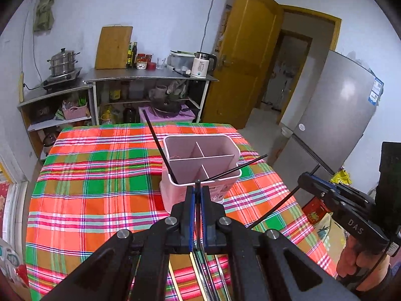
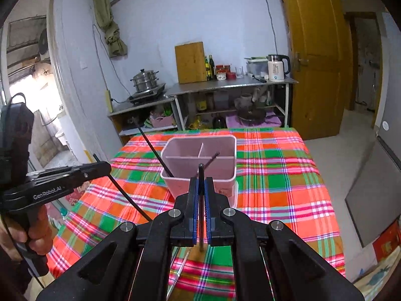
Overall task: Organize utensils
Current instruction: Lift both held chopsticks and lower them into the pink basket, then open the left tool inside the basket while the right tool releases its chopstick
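Observation:
A pink utensil holder (image 1: 200, 165) with divided compartments stands on the plaid tablecloth; it also shows in the right wrist view (image 2: 200, 163). Two black chopsticks lean in it, one to the left (image 1: 156, 143) and one to the right (image 1: 238, 169). My left gripper (image 1: 198, 188) is shut on a black chopstick (image 1: 197, 183), just in front of the holder. My right gripper (image 2: 201, 183) is shut on another black chopstick (image 2: 201, 173), also near the holder's front rim. Each gripper shows in the other's view, right (image 1: 310, 178) and left (image 2: 100, 169).
Wooden and metal utensils (image 1: 200, 276) lie on the tablecloth (image 1: 100, 175) below the left gripper. Beyond the table stand shelves (image 1: 150, 77) with a kettle, pots and jars. A wooden door and a grey fridge (image 1: 338, 115) are on the right.

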`<state>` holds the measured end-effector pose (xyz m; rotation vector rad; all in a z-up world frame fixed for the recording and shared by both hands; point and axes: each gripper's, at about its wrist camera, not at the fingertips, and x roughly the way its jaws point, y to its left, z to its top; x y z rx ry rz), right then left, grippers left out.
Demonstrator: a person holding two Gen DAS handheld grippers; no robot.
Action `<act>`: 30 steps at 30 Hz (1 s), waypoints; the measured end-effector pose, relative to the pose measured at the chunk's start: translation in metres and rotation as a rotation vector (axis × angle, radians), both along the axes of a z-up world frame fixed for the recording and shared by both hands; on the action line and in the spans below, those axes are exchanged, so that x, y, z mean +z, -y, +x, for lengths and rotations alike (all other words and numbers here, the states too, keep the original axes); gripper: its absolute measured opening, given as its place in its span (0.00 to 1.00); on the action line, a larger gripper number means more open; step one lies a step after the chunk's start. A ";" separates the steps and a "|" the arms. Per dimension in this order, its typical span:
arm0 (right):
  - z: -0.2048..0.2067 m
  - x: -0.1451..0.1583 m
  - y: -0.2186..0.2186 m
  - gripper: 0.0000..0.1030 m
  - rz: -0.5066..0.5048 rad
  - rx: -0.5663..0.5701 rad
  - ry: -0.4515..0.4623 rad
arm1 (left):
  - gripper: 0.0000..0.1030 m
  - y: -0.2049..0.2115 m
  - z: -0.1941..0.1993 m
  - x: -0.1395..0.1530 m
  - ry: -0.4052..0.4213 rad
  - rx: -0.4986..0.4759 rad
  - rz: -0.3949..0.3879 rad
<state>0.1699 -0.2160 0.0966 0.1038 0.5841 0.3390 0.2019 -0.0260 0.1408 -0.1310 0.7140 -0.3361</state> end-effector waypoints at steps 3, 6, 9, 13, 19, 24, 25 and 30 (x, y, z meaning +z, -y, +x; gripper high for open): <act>-0.001 0.011 0.000 0.04 0.007 0.009 0.021 | 0.04 -0.002 -0.001 0.010 0.011 -0.004 -0.003; -0.001 0.020 -0.001 0.04 0.008 0.013 0.042 | 0.04 -0.003 -0.002 0.024 0.029 -0.010 -0.008; 0.002 0.031 -0.002 0.04 0.029 0.020 0.063 | 0.04 -0.006 0.000 0.042 0.056 -0.010 -0.012; 0.009 0.046 -0.004 0.04 0.048 0.030 0.095 | 0.04 -0.009 0.006 0.067 0.084 -0.008 -0.020; 0.024 0.071 -0.004 0.04 0.096 0.025 0.147 | 0.04 -0.013 0.020 0.099 0.129 0.008 -0.020; 0.039 0.085 -0.001 0.04 0.125 0.008 0.183 | 0.04 -0.017 0.036 0.112 0.152 0.029 -0.025; 0.041 0.086 -0.001 0.04 0.130 0.006 0.186 | 0.04 -0.018 0.040 0.113 0.151 0.032 -0.029; 0.060 0.087 0.000 0.04 0.149 -0.016 0.199 | 0.04 -0.019 0.065 0.107 0.129 0.047 -0.050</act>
